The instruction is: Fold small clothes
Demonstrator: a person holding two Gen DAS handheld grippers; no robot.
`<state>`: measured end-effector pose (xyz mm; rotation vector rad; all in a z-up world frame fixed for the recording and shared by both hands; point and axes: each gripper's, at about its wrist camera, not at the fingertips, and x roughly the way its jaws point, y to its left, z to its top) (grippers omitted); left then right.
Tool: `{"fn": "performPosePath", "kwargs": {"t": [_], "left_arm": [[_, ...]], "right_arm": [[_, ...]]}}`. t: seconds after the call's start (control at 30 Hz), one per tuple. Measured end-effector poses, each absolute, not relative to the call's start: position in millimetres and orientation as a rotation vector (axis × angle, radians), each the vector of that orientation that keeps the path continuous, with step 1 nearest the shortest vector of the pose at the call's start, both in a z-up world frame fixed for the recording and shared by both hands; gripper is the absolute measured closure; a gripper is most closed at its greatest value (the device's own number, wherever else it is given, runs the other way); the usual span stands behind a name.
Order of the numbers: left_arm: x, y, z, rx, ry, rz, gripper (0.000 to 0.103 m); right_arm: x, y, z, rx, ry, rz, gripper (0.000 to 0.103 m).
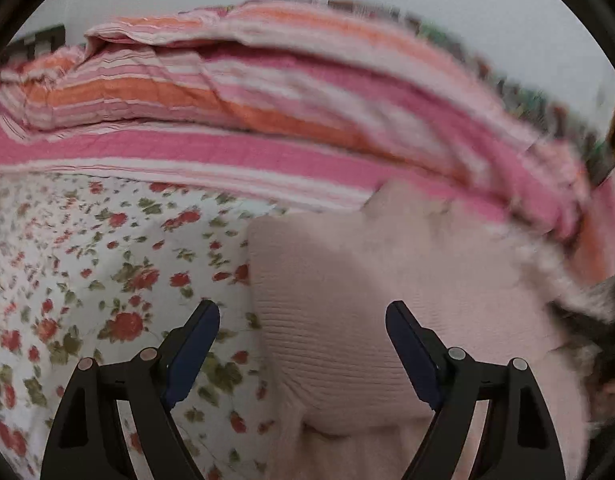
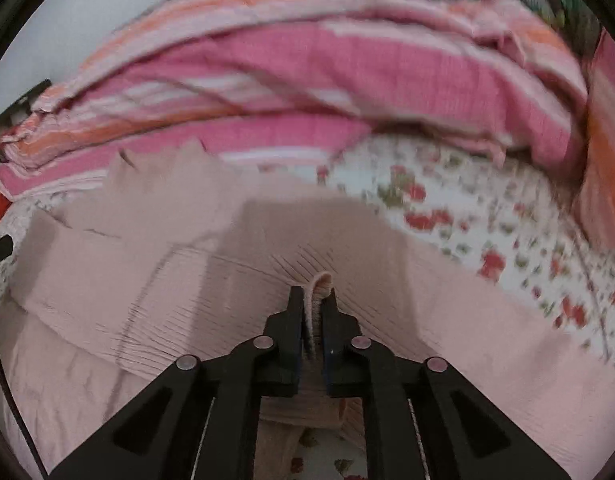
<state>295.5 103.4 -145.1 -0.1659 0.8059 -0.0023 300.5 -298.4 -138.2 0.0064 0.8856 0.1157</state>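
You are looking at motion blur smearing the right half of the left wrist view: the striped quilt [image 1: 307,92] is losing its stripes there, and the pink knit garment [image 1: 367,300] is running off the lower edge. A dark furry shape [image 1: 595,320] at the right rim is staying too blurred to identify. In the right wrist view the floral sheet [image 2: 487,232] is blurring, and the pinched fold is disappearing between the right gripper [image 2: 312,300] fingers.
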Motion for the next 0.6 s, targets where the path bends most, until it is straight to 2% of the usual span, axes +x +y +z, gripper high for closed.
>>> {"fn": "performPosePath", "kwargs": {"t": [0.13, 0.3, 0.37, 0.4, 0.47, 0.53, 0.6], "left_arm": [[301.4, 108.0, -167.1, -0.168, 0.860, 0.042, 0.021], [300.6, 100.0, -167.5, -0.096, 0.852, 0.085, 0.020], [298.9, 101.9, -167.0, -0.105, 0.845, 0.087, 0.020], [298.6, 103.4, -167.2, -0.112, 0.844, 0.087, 0.020], [298.8, 105.7, -168.0, -0.116, 0.846, 0.088, 0.020], [299.4, 102.5, -168.6, -0.100, 0.847, 0.104, 0.020], [300.9, 98.9, -168.6, -0.081, 0.846, 0.118, 0.020]], "right_arm": [[297.6, -304.3, -141.2, 0.040, 0.877, 0.122, 0.086], [296.8, -316.7, -136.9, 0.110, 0.890, 0.123, 0.072], [289.4, -320.5, -128.7, 0.102, 0.880, 0.114, 0.060], [281.1, -324.6, -122.4, 0.094, 0.855, 0.101, 0.058], [263.5, -335.7, -111.6, 0.070, 0.808, 0.073, 0.040], [241.3, -355.2, -103.2, 0.056, 0.749, 0.023, 0.031], [218.9, -379.5, -99.5, 0.039, 0.707, -0.048, 0.029]]}}
